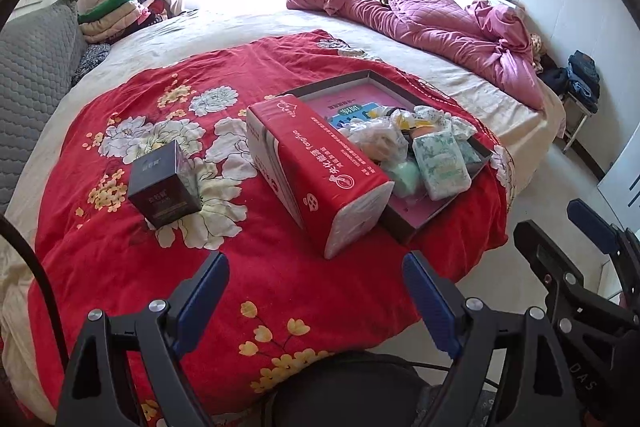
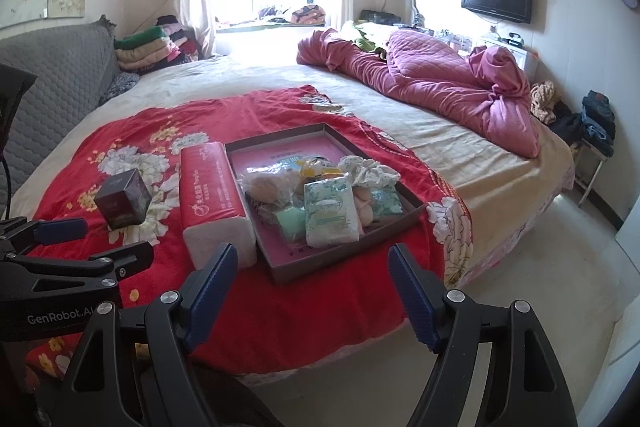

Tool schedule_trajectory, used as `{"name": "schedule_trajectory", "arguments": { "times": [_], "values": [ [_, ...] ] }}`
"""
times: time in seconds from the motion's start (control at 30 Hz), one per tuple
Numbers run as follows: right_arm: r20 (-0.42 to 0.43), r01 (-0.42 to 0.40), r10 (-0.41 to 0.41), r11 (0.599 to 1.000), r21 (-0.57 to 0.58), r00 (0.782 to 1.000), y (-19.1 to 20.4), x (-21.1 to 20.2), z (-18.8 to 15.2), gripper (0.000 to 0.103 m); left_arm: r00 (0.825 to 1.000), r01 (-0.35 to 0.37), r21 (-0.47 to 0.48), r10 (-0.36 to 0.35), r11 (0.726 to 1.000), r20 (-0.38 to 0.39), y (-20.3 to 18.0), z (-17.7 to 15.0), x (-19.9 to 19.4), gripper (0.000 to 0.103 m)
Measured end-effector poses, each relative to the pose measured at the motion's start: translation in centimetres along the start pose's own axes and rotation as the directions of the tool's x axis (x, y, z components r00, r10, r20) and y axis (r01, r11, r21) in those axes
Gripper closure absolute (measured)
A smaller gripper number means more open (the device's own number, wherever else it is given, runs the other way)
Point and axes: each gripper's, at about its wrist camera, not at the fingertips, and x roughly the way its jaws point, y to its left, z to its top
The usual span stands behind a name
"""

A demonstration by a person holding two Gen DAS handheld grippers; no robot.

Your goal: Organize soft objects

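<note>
We hold both grippers above the near edge of the bed. Our left gripper point(image 1: 316, 279) stands wide with nothing between its fingers, and our right gripper point(image 2: 312, 273) is wide and empty too. On the red blanket point(image 1: 280, 291) lies a shallow tray point(image 2: 280, 273) with soft packets point(image 2: 330, 213) heaped inside. A red tissue pack point(image 1: 316, 179) lies against the tray's left side. A dark box point(image 1: 164, 185) stands apart, further left.
</note>
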Motion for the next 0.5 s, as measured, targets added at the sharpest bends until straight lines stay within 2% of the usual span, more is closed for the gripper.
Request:
{"name": "schedule_trajectory", "arguments": {
  "times": [0.5],
  "values": [
    [-0.015,0.002,-0.001,1.0,0.019,1.0,-0.47,0.35,-0.32,0.024,1.0,-0.02,0.011,0.02,1.0,-0.01,-0.21,-0.16,0.33,0.015]
  ]
}}
